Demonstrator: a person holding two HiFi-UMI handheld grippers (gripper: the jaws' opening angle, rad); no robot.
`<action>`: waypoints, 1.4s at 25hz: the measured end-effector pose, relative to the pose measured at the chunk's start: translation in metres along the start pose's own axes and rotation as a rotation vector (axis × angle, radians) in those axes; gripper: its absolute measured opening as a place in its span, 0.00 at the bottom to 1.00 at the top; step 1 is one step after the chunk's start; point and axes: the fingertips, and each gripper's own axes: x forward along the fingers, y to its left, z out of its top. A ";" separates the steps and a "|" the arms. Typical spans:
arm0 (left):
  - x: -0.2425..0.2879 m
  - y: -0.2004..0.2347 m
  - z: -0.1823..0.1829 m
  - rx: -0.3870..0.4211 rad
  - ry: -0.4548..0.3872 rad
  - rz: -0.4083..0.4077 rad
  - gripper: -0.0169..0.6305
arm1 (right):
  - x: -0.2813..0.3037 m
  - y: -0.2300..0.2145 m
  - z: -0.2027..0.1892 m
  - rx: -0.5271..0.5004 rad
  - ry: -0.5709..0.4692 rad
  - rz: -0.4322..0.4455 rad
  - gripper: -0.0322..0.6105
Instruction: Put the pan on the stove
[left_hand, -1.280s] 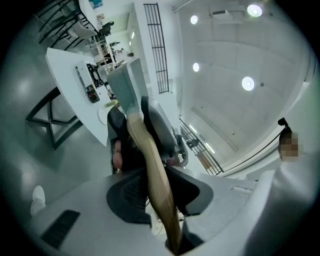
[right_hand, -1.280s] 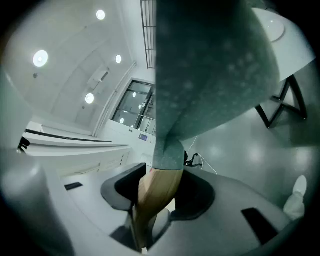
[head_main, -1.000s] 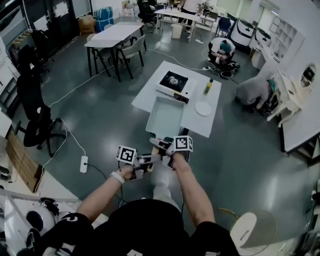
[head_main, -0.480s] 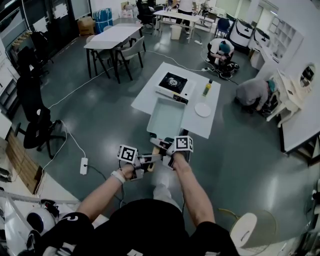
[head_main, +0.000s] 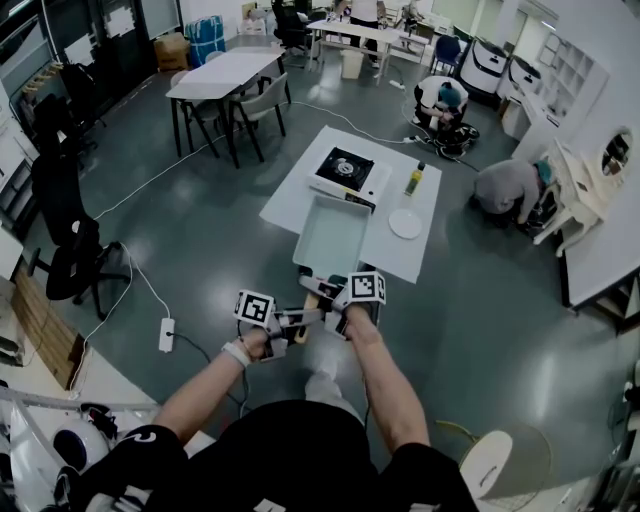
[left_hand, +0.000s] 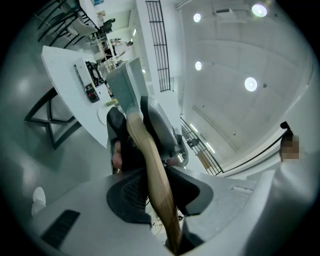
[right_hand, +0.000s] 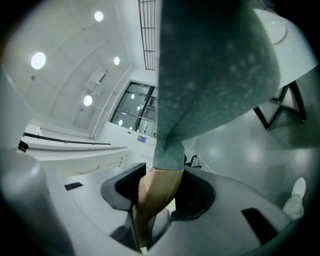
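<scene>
holding, largest first: white rectangular table (head_main: 300, 188); black-topped portable stove (head_main: 345, 168) on it, dead ahead along the pan's long axis; grey-green speckled rectangular pan (head_main: 332, 232), airborne short of it; smooth pale wooden handle (left_hand: 147, 150), clamped by my left gripper (left_hand: 152, 192) and right gripper (right_hand: 157, 192), the right nearer the pan.

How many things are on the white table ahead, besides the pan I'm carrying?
3: the stove at the far left, the yellow bottle to its right, the white plate nearer, at the right edge. The pan may hide others.
</scene>
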 end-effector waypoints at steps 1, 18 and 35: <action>0.000 0.003 0.004 0.018 0.004 0.016 0.17 | 0.000 -0.001 0.003 0.000 0.001 -0.001 0.27; 0.026 0.021 0.054 -0.038 -0.002 -0.008 0.17 | 0.005 -0.021 0.062 0.001 0.004 -0.001 0.27; 0.060 0.042 0.106 -0.025 0.010 0.009 0.16 | -0.001 -0.038 0.123 0.003 0.001 0.017 0.27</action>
